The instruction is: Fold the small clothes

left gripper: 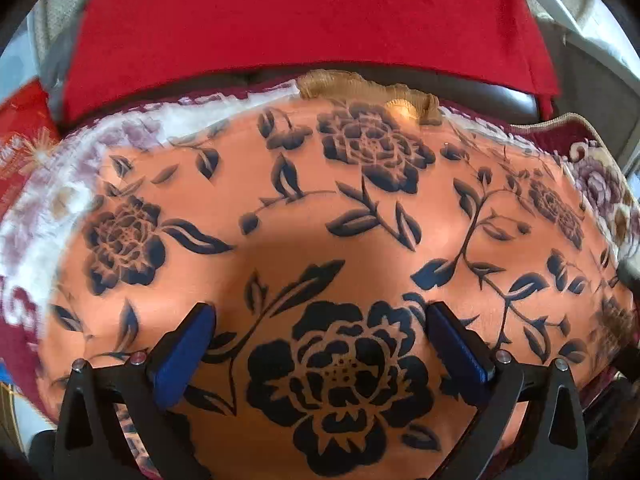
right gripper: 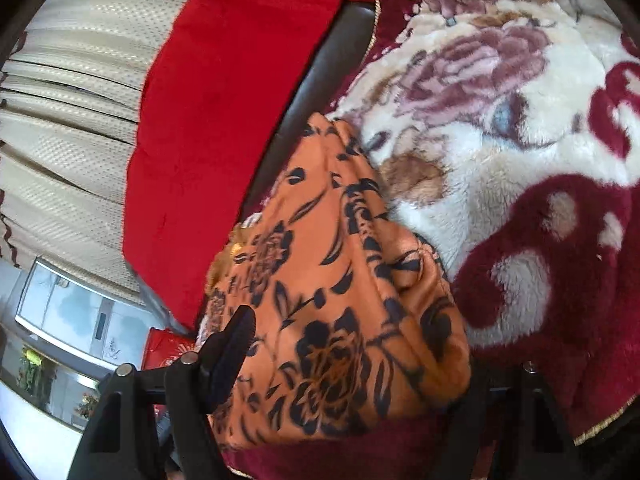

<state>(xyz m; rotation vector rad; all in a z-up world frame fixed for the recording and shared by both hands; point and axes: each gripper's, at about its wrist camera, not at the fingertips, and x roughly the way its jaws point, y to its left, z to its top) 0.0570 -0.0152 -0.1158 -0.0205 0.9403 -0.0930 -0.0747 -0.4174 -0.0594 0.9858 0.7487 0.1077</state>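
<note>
Orange black-flowered cloth garment lies on plush floral blanket; left gripper and right gripper jaws spread wide over the garment, gripping nothing.

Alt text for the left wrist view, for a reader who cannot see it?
An orange garment printed with dark flowers lies spread on a plush floral blanket, filling the view. The left tongs stand open over it, blue pads apart. A red cloth lies behind.
</note>
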